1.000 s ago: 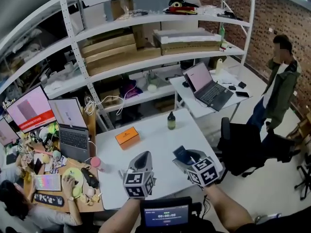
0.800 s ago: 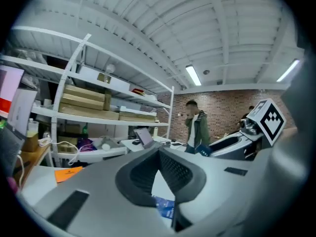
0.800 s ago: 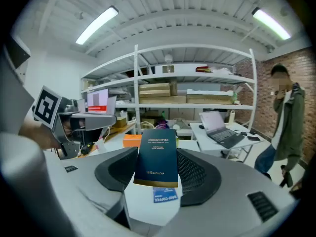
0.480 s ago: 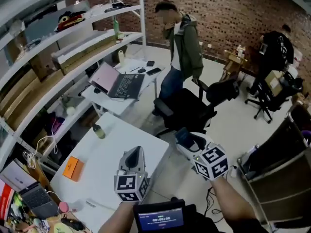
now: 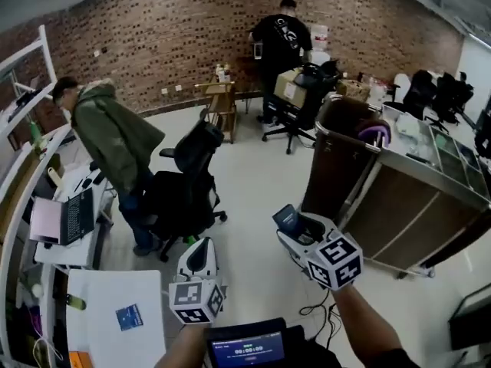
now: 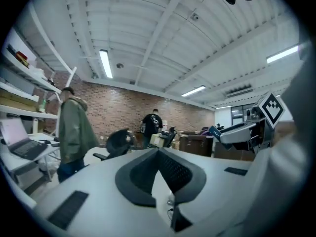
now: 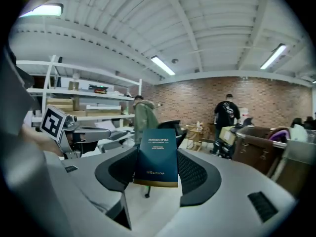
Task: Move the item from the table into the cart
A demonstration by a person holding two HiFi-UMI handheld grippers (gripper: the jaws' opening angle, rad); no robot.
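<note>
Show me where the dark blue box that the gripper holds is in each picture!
Head view: the dark blue box is low in the middle, held in the right gripper.
Left gripper view: the box is right of middle, only a small dark tip showing.
Right gripper view: the box is dead centre, upright between the jaws.
Shared landmark: the person in the green coat.

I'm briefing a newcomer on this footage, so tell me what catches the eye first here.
The dark blue box gripped in the right claw, near the middle of the head view, draws the eye first. To its right stands the brown-panelled cart. At the left, a person in a green jacket stands beside a black office chair.
</note>
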